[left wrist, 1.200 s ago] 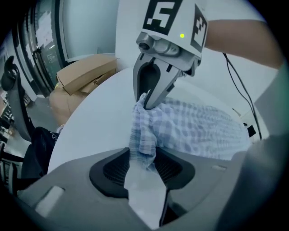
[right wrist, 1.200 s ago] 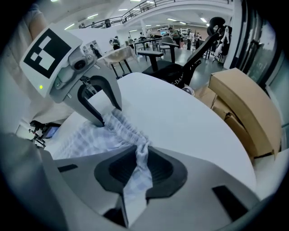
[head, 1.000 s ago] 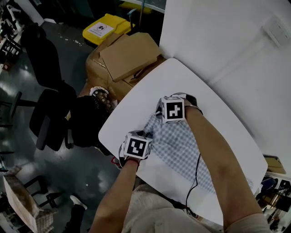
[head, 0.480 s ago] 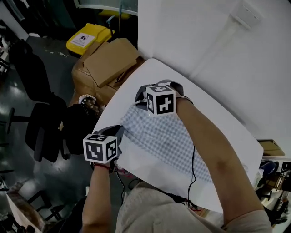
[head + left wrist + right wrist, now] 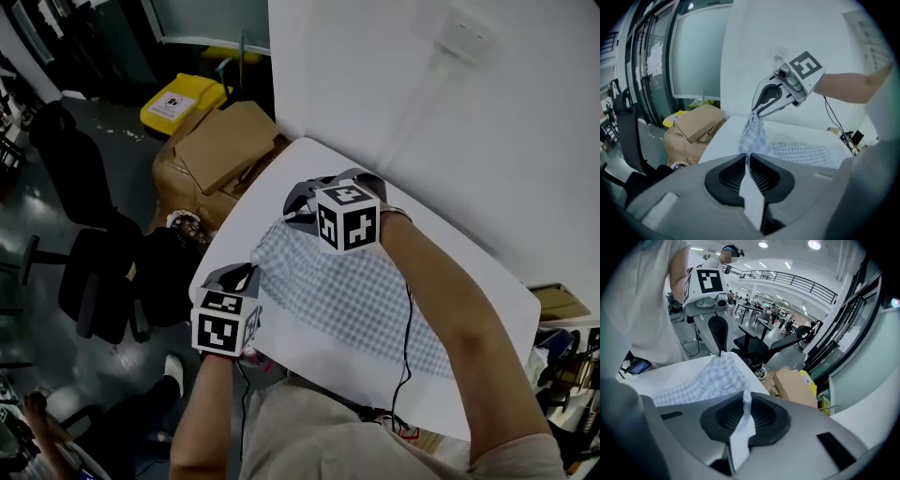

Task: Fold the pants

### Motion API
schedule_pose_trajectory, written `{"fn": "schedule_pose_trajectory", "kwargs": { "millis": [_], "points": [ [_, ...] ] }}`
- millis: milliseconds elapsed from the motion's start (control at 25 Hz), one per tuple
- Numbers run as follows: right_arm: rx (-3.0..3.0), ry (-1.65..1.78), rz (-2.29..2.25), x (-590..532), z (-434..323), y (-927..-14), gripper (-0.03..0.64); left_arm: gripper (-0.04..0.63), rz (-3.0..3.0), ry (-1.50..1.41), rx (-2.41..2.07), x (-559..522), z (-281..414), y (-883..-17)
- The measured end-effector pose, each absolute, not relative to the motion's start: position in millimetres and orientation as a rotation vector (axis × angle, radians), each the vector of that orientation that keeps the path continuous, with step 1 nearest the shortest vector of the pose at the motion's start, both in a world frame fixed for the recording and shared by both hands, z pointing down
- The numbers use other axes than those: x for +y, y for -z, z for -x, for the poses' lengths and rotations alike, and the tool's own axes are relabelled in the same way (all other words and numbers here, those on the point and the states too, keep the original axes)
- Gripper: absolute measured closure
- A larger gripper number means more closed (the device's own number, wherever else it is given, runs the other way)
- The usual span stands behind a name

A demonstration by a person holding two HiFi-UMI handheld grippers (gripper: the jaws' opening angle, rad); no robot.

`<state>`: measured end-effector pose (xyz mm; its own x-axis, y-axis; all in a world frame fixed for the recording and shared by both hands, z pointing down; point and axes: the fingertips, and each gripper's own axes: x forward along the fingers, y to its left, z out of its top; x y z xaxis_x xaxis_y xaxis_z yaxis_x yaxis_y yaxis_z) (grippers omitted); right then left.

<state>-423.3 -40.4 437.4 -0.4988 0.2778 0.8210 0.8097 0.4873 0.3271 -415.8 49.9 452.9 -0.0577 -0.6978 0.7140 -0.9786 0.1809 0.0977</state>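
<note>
Dim workshop floor below, a white wall (image 5: 422, 103) alongside, and against it the white rounded table (image 5: 272, 178) that carried everything. Off its far corner sat a stack of brown cardboard boxes (image 5: 220, 141), out of play. Along the tabletop lay the pale blue-and-white checked pants (image 5: 366, 300), the long end flat. The end nearest the boxes was raised off the surface and stretched between two pinches. I'd judge it was held taut so it could be carried over onto the rest as one clean fold. The right gripper (image 5: 300, 204) was clamped on the far corner of that edge, cloth bunched between its nearly closed jaws. The left gripper (image 5: 242, 274) had just been closing, and its jaws were nipped tight on the near corner, with a thin strip of fabric showing between them. A grip on each corner looked deliberate: it stopped the edge from sagging.
</note>
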Motion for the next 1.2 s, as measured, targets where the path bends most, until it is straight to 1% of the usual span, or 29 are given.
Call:
{"fn": "schedule_pose_trajectory", "kwargs": {
  "millis": [240, 600, 880, 1200],
  "points": [
    [-2.083, 0.973, 0.849, -56, 356, -421, 0.572, 0.558, -1.652, -0.649, -1.819, 32, 339, -435],
    [-2.201, 0.877, 0.732, -83, 211, -389, 0.572, 0.558, -1.827, -0.696, -1.738, 5, 197, -399],
    [-2.25, 0.819, 0.604, -106, 66, -368, 0.572, 0.558, -2.024, -0.722, -1.587, -17, 52, -381],
    [-2.247, 0.665, 0.427, -124, -110, -381, 0.572, 0.561, -2.195, -0.729, -1.309, -33, -131, -391]
  ]
}}
